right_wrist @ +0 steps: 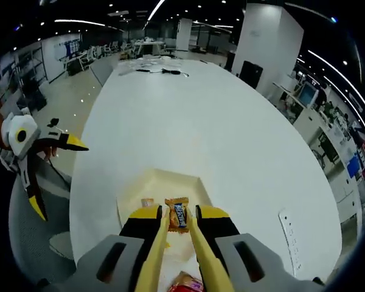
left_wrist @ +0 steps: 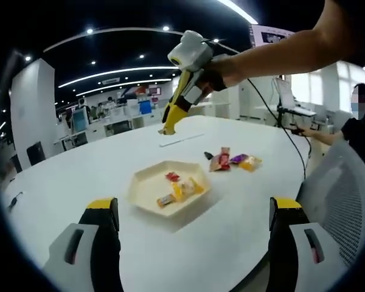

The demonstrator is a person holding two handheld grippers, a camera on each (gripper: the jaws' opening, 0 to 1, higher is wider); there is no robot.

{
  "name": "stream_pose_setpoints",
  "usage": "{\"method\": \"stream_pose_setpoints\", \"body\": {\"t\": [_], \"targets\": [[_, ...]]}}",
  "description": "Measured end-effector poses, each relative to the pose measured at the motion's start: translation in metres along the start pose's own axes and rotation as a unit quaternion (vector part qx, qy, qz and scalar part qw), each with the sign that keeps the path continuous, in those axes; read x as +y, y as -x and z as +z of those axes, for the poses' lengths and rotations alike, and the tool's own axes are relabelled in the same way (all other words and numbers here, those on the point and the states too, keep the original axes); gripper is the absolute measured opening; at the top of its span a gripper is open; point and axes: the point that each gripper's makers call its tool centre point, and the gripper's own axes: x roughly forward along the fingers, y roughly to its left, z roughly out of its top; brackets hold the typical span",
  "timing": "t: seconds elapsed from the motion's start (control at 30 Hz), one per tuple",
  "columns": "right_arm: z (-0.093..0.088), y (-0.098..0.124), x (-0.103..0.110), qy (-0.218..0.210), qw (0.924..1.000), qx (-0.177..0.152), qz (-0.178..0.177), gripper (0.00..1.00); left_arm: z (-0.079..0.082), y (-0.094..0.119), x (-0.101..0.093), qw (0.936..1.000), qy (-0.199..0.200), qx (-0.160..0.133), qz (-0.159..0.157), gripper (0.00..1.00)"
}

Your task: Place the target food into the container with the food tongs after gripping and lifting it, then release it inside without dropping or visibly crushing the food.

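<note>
Left tool (left_wrist: 191, 213): we hold its jaws spread wide, nothing between them | Right tool (right_wrist: 179, 222): jaws drawn close, carrying yellow tongs | Our right forearm (left_wrist: 280, 52): reaches in from upper right, tool tilted downward

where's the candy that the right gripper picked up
In the right gripper view, the wrapped candy is pinched between the right gripper jaws, just above the cream tray.
</note>
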Motion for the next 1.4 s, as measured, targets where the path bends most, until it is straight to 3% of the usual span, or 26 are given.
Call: {"method": "stream_pose_setpoints", "body": {"t": [0.4,1.4], "targets": [[0.008,-0.016,-0.004,-0.003,1.0000,0.004,0.003,0.21,-0.001,0.000,-0.002,1.0000,0.001,0.005,-0.004,0.99],[0.036,-0.006,-0.003,0.013,0.9992,-0.037,0.007,0.25,-0.002,-0.002,-0.001,0.9999,-0.011,0.006,-0.004,0.99]]}}
